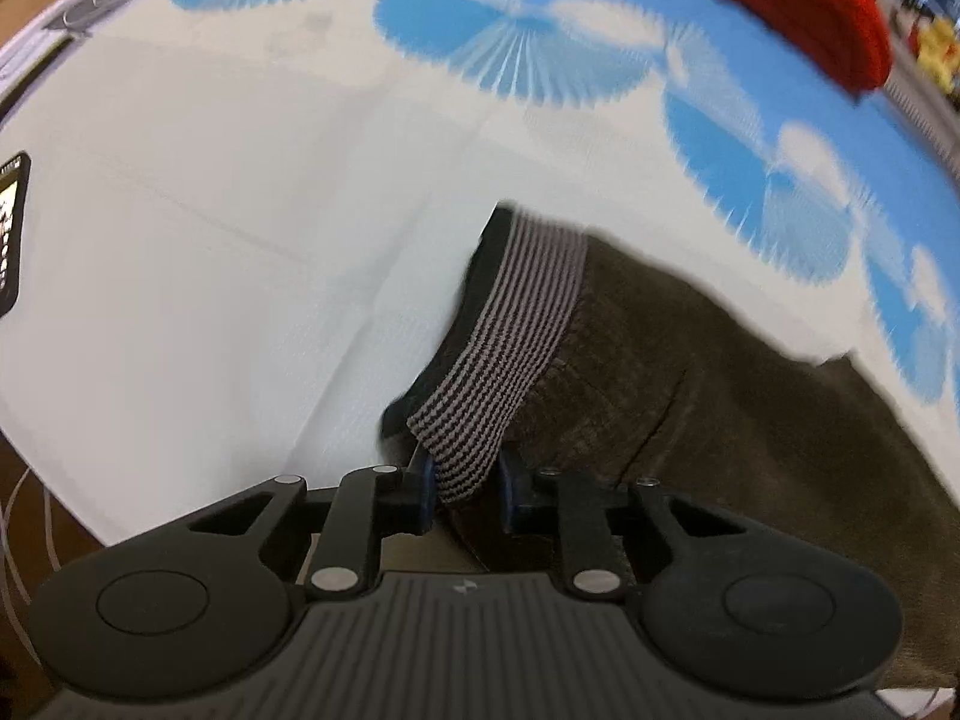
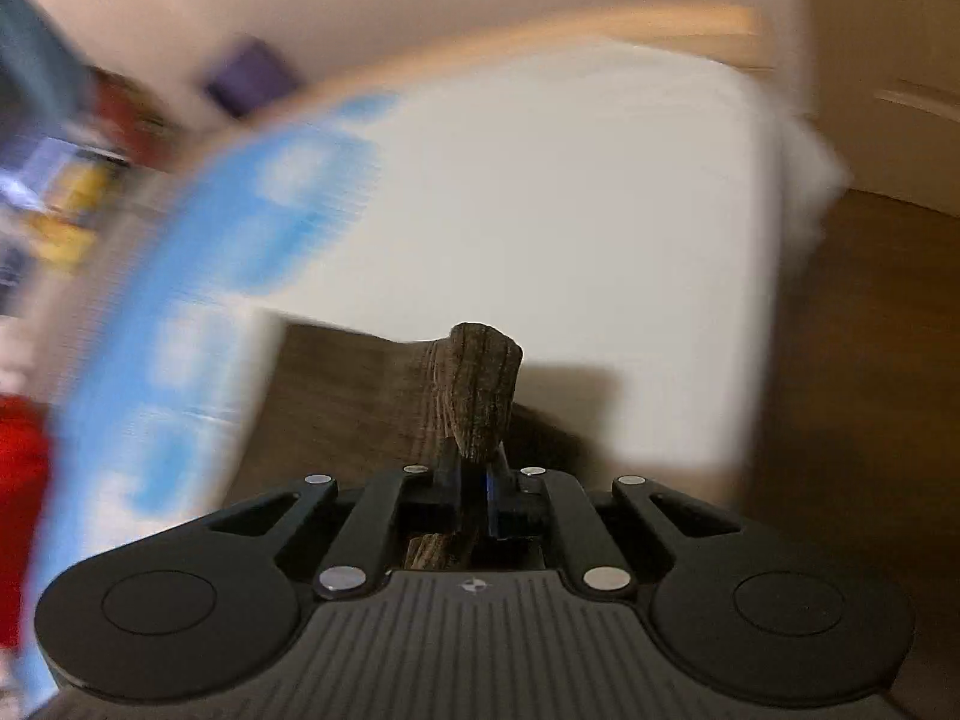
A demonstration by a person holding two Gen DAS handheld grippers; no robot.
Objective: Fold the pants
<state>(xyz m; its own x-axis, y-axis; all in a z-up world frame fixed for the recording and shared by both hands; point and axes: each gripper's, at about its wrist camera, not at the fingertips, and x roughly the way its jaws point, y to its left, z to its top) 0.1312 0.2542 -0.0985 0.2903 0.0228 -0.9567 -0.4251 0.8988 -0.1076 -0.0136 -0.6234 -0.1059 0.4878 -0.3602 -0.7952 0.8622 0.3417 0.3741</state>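
- The pants (image 1: pixel 690 372), of dark brown ribbed cloth that looks like corduroy, are seen spread over a white cloth (image 1: pixel 210 240) printed with blue fan shapes, one end raised off the surface.
- The striped grey waistband (image 1: pixel 510 330) is pinched between the jaws of the left gripper (image 1: pixel 462 489), which are clenched on its lower edge.
- A bunched fold of the same brown fabric (image 2: pixel 477 396) is clamped in the right gripper (image 2: pixel 474 492), its jaws closed tight around the wad; the right wrist view is heavily blurred.
- A red garment (image 1: pixel 810 6) is visible at the far edge of the cloth, well apart from the pants.
- The fabric is judged soft and limp, fairly thick, and unlikely to slip; sagging between the two holds is to be expected.
- The waistband and seamed edges are judged the firmest places to be held, since loose single layers would bunch and spoil a straight crease.
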